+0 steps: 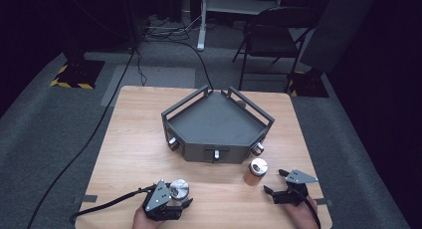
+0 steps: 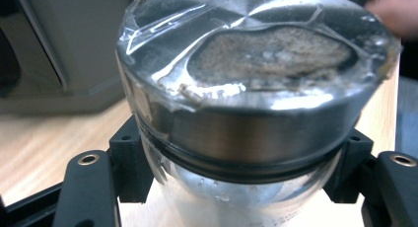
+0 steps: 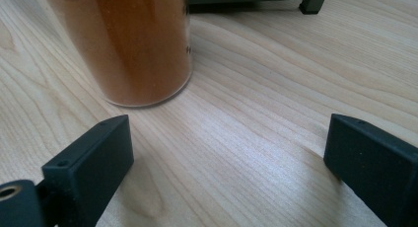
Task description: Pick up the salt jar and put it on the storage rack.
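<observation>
Wooden table (image 1: 139,139) is showing bare wood along its left side and across the near strip between the two hands; its near edge is running just below both hand-held grippers. The far half is taken up by the dark five-sided tray (image 1: 215,123), sitting with low railed walls and small knobs along its near faces.

Left hand-held gripper (image 1: 175,205), near the front edge left of centre, is clamping a clear jar with a steel lid (image 1: 179,189). In the left gripper view the black pads (image 2: 129,164) are pressing against the jar's glass (image 2: 246,138) on both sides just under the lid ring, the jar standing upright between them. The lid top is covered with wrinkled clear film and a dark rough patch. Whether the jar's base is resting on the table cannot be told.

Right hand-held gripper (image 1: 276,181), near the front right corner, is holding its jaws wide apart with nothing between them but bare wood; the right gripper view is showing the two pads (image 3: 93,158) well apart. The amber jar (image 1: 256,171) is standing upright just ahead of it and to the left, near the tray's right front face, not touched by either pad (image 3: 133,44).

The tray's near wall is standing close behind both jars. Beyond the table, a folding chair (image 1: 273,35), a desk leg and cables are lying on grey carpet.
</observation>
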Demonstrator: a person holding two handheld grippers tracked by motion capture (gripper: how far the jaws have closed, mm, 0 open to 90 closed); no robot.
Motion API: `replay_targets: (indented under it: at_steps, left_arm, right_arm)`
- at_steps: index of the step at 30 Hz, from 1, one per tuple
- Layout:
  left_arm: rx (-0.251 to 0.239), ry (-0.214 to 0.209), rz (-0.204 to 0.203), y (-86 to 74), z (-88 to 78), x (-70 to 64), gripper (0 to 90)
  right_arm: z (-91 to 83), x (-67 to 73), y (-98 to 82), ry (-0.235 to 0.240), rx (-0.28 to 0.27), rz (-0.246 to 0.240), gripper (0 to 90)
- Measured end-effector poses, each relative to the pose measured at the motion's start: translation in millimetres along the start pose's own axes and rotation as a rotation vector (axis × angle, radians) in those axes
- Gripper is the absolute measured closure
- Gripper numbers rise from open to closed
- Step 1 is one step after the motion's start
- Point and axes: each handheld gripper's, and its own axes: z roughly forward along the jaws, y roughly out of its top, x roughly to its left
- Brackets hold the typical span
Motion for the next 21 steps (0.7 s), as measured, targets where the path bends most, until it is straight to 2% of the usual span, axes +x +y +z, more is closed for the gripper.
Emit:
replay_targets:
  at_steps: [2, 3, 4, 6, 9, 10, 11, 12, 14, 17, 21]
  left_arm:
    - [0.001, 0.019, 0.044, 11.6, 2.3, -2.0, 29.7]
    - [0.001, 0.019, 0.044, 11.6, 2.3, -2.0, 29.7]
    - [-0.008, 0.028, 0.083, 23.6, 3.5, -3.2, 29.7]
    - [-0.017, 0.027, 0.086, 29.8, 4.3, -2.1, 29.7]
    - [-0.043, 0.03, 0.098, 51.8, 6.8, 2.5, 29.7]
    - [-0.057, 0.034, 0.111, 69.0, 8.3, 6.4, 29.7]
    - [-0.065, 0.032, 0.114, 79.8, 9.6, 10.2, 29.7]
    - [-0.065, 0.032, 0.114, 79.8, 9.6, 10.2, 29.7]
    - [-0.07, 0.026, 0.102, 94.2, 12.0, 17.1, 29.7]
    - [-0.089, 0.049, 0.075, 118.4, 18.6, 27.5, 29.7]
    - [-0.107, 0.071, 0.064, 132.2, 24.9, 34.7, 29.7]
  right_arm:
    - [0.0, -0.1, 0.0, 0.001, 0.0, -0.001, 4.5]
    - [0.0, -0.1, 0.0, 0.001, 0.0, -0.001, 4.5]
    - [0.0, -0.2, 0.1, 0.001, 0.0, -0.001, 4.5]
    - [0.0, -0.2, 0.1, 0.002, 0.0, -0.001, 4.6]
    - [0.0, -0.3, 0.1, 0.002, 0.0, -0.001, 4.6]
    - [0.0, -0.3, 0.1, 0.002, 0.0, -0.002, 4.6]
    - [0.0, -0.3, 0.1, 0.003, 0.0, -0.002, 4.6]
    - [0.0, -0.3, 0.1, 0.003, 0.0, -0.002, 4.6]
    - [0.0, -0.4, 0.1, 0.003, 0.0, -0.002, 4.6]
    - [-0.1, -0.7, 0.1, 0.006, 0.0, -0.004, 4.6]
    - [-0.1, -1.2, 0.1, 0.01, 0.0, -0.008, 4.6]
